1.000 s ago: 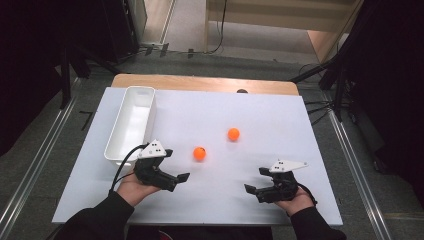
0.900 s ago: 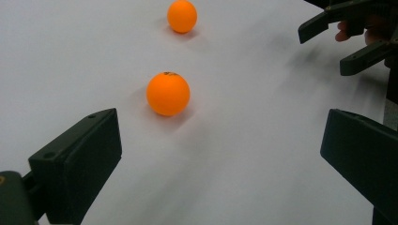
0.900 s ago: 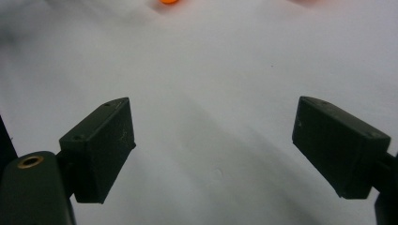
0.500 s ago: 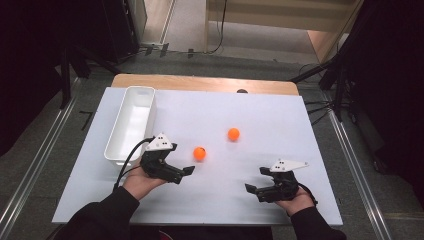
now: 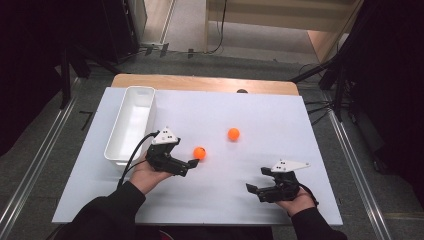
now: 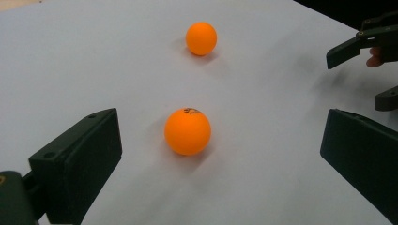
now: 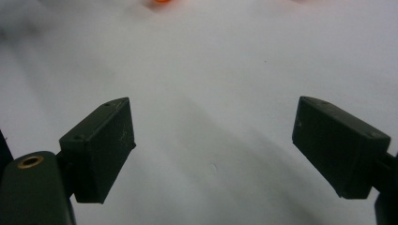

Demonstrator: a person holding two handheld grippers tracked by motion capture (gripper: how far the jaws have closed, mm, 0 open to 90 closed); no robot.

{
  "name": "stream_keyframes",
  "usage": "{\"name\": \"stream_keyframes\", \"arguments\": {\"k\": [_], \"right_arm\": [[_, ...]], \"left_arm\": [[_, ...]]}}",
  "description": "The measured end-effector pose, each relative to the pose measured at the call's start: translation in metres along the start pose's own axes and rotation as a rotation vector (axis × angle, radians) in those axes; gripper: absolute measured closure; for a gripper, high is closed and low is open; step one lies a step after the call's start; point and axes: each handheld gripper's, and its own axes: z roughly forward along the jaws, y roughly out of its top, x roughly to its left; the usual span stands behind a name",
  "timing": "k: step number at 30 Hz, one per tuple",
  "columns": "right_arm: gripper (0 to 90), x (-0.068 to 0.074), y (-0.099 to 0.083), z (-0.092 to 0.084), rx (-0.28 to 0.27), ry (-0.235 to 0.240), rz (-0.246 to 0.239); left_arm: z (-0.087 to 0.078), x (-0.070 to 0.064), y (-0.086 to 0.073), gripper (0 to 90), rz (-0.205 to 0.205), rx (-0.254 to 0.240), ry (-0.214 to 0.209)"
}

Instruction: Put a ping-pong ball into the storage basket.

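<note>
Left hand-held gripper: jaws wide, nothing held.
Near small orange plastic ball: on white bench, between those jaws, untouched.
Second orange ball: at 2 o'clock of it.
Right hand-held gripper: jaws wide, over bare bench.

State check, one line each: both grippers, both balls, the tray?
Left gripper: open, jaws either side of the near ball, not touching it.
Right gripper: open, nothing between its jaws.
Near ball: loose on the table.
Far ball: loose on the table.
White tray: upright, empty.
</note>
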Motion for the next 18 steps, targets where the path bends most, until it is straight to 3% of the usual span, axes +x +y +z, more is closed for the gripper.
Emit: {"name": "stream_keyframes", "arguments": {"k": [11,18], "right_arm": [[11.7,-0.001,0.0,0.0,0.004,0.005,0.002],[11.7,-0.001,0.0,0.0,0.003,0.01,0.003]], "left_arm": [[0.013,0.004,0.008,0.5,-0.018,-0.014,0.027],[0.021,0.01,0.011,0.5,-0.033,-0.02,0.0]]}}
